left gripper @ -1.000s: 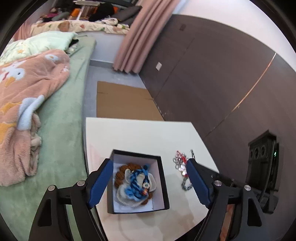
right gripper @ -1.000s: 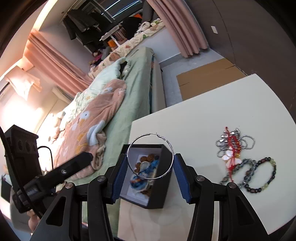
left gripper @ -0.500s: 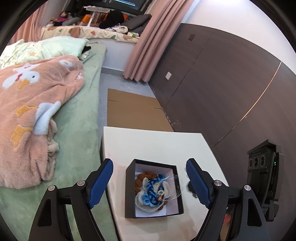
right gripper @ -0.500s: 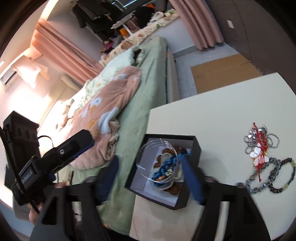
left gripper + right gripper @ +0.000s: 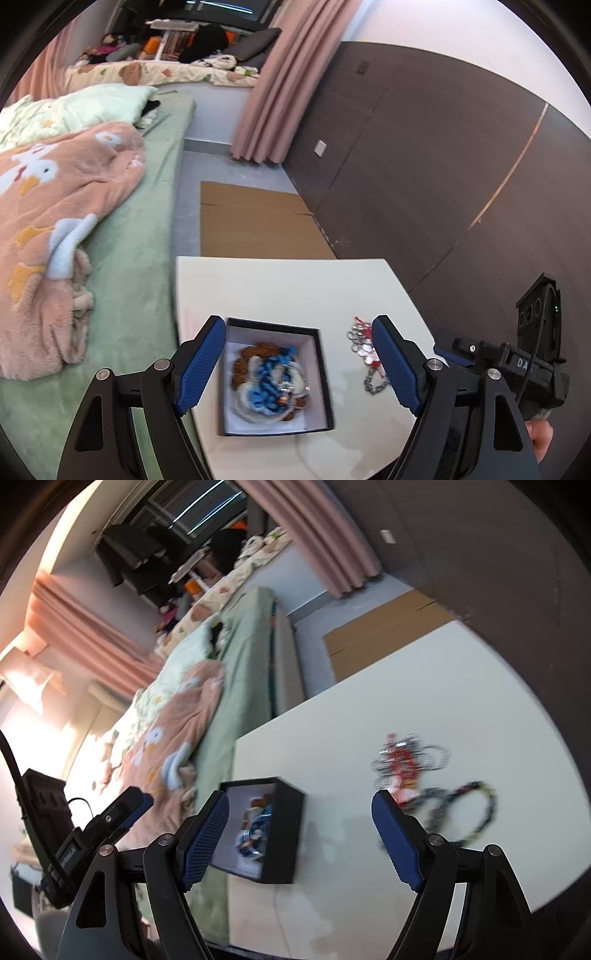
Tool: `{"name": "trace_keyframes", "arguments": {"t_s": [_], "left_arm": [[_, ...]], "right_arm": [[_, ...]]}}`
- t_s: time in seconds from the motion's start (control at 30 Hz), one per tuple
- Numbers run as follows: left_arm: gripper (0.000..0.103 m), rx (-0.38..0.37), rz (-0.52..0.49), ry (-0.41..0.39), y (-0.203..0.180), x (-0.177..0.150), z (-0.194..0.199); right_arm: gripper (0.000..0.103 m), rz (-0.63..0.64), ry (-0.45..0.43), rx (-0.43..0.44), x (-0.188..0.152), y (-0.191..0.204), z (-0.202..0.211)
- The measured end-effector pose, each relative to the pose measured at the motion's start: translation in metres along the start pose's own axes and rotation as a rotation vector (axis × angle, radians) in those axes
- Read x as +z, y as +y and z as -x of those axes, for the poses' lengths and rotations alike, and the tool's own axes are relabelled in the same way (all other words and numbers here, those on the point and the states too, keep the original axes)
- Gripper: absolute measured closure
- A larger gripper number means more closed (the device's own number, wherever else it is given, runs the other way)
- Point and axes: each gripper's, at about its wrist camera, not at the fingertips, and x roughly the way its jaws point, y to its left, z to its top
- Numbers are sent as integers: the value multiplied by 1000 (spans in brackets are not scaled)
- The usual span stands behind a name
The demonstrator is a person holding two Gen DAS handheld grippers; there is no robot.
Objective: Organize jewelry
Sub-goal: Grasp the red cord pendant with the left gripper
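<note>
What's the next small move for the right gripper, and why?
Probably swing the right gripper toward the loose jewelry pile on the table and take one piece. Its jaws have just opened and are empty, the hoop looks dropped in the black box, and bracelets remain outside.

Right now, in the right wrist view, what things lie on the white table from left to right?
Black box holding jewelry → red and silver chain cluster → dark beaded bracelets.
</note>
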Motion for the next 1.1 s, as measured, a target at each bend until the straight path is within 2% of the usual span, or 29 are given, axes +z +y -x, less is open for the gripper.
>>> {"name": "trace_keyframes", "arguments": {"t_s": [0.33,0.87,1.1], "left_arm": [[21,11,-79,-4,-46,-6,-28],[22,17,-235,87,-111,-32,-98],[34,20,-249,139,-120,-45,-122]], "right_arm": [[23,-29,-19,-93,8,-43,33],[23,-77,8,-147,4,-102,60],[23,-100,30,-120,6,-113,63]]}}
